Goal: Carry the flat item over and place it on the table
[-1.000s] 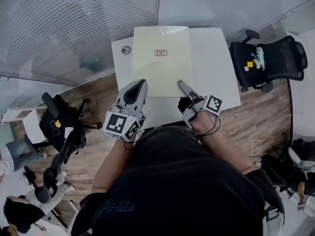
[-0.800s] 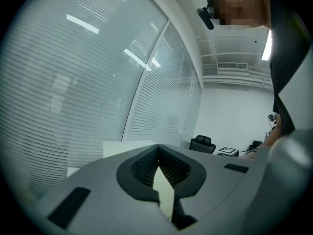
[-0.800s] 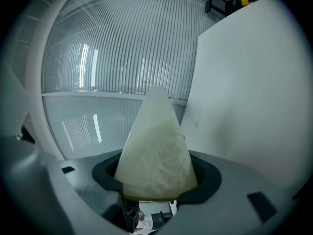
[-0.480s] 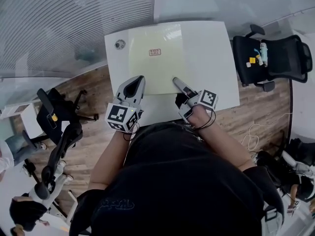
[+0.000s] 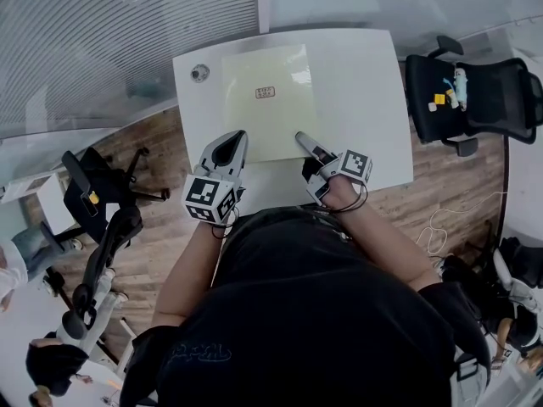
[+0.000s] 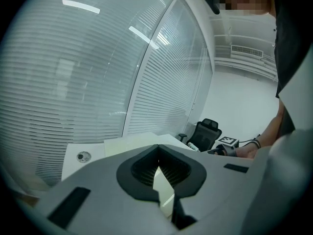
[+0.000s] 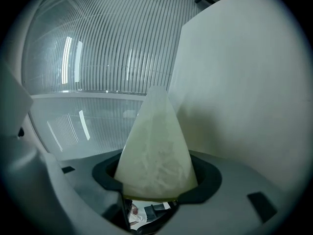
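The left gripper [image 5: 235, 137] and right gripper [image 5: 299, 137] each clamp the pale flat sheet's [image 5: 267, 100] near edge. It stretches ahead of them over the white table [image 5: 365, 100]. A black chair [image 5: 467, 91] stands right of the right gripper.

Flat sheet [image 5: 267, 113]: pale, frosted plastic look, smooth, slight sheen; counter [image 5: 361, 100]: white, smooth, semi-gloss; floor [image 5: 165, 185] beside the counter: wood planks, matt; left tongs [image 5: 232, 142] and right tongs [image 5: 299, 137]: grey matt plastic, black ribbed pads [image 6: 145, 174].
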A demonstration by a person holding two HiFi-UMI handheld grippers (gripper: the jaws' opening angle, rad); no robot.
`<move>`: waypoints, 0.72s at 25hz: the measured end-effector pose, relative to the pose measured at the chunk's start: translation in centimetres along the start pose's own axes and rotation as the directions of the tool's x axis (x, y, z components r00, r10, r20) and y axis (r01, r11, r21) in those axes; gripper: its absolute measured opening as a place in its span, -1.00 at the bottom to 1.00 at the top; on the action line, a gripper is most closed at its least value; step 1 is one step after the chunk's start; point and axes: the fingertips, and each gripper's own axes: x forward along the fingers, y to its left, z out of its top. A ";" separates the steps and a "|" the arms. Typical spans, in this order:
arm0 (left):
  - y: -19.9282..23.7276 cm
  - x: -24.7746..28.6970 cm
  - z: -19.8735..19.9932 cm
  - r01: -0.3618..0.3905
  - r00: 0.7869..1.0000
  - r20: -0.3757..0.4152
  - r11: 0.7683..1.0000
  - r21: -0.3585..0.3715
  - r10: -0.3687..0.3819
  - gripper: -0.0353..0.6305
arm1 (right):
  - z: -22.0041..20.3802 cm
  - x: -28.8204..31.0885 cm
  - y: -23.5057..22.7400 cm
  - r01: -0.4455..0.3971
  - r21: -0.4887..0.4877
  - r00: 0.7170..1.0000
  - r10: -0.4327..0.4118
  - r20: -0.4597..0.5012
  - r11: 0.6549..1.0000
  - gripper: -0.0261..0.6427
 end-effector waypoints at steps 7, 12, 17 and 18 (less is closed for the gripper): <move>-1.0 0.8 0.2 0.000 1.000 0.011 1.000 0.020 0.000 -0.85 | 0.9 -0.4 -2.4 0.010 0.003 1.000 -0.011 0.023 1.000 -0.08; -1.4 1.0 -0.6 0.003 1.000 -0.008 0.999 0.039 -0.003 -0.85 | 1.6 -0.8 -4.2 0.021 -0.017 0.998 -0.020 0.052 1.000 -0.08; -1.5 1.4 -1.4 -0.002 1.000 -0.031 0.999 0.034 0.003 -0.85 | 2.2 -0.2 -5.0 -0.013 -0.069 0.998 0.017 0.056 0.998 -0.08; -1.6 1.4 -1.5 -0.003 0.999 -0.033 0.999 0.034 0.004 -0.85 | 2.3 -0.2 -5.2 -0.012 -0.083 0.998 0.017 0.052 0.996 -0.08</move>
